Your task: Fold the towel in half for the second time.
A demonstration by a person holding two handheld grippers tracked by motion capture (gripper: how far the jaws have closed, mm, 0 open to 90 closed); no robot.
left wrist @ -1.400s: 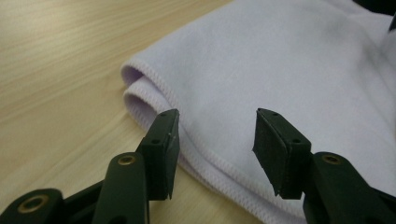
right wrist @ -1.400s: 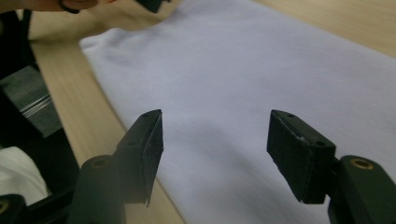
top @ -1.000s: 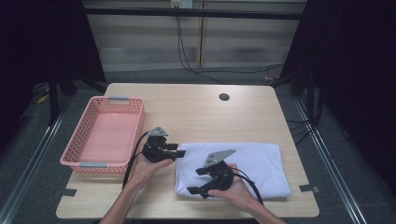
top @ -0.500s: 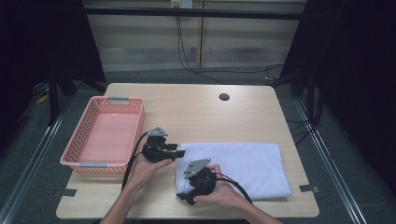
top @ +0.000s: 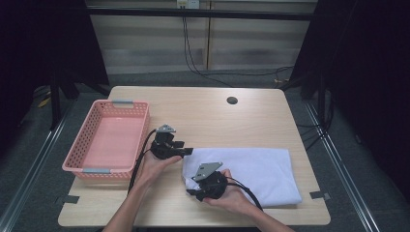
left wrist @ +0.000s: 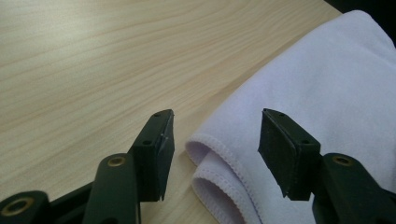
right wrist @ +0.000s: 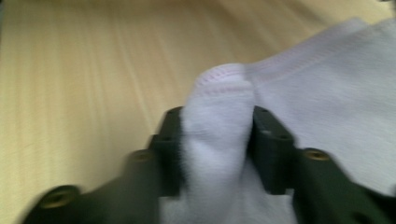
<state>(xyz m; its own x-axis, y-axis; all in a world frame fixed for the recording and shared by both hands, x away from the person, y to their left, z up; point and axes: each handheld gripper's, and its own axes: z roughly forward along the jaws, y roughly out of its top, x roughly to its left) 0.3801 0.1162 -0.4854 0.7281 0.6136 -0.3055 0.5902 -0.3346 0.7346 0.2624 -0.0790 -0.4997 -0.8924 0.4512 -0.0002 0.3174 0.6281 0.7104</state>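
From the high view, a folded white towel lies in the lower right part of the wooden table, its long axis running left to right across the frame. A pink basket sits at the left, well apart from the towel. The left gripper is held in the middle of the frame, jaws pointing right at the towel's upper left corner. The right gripper sits lower, at the towel's lower left corner, jaws pointing left.

In the left gripper view, the jaws stand wide apart with nothing between them, on either side of the towel's folded, stitched corner, which sits at lower centre and points toward the lower left. The cloth stretches away to the upper right.

In the right gripper view, which is blurred, the right gripper has its jaws pinched on a bunched fold of the towel, whose hem rises just above the jaws at centre frame.
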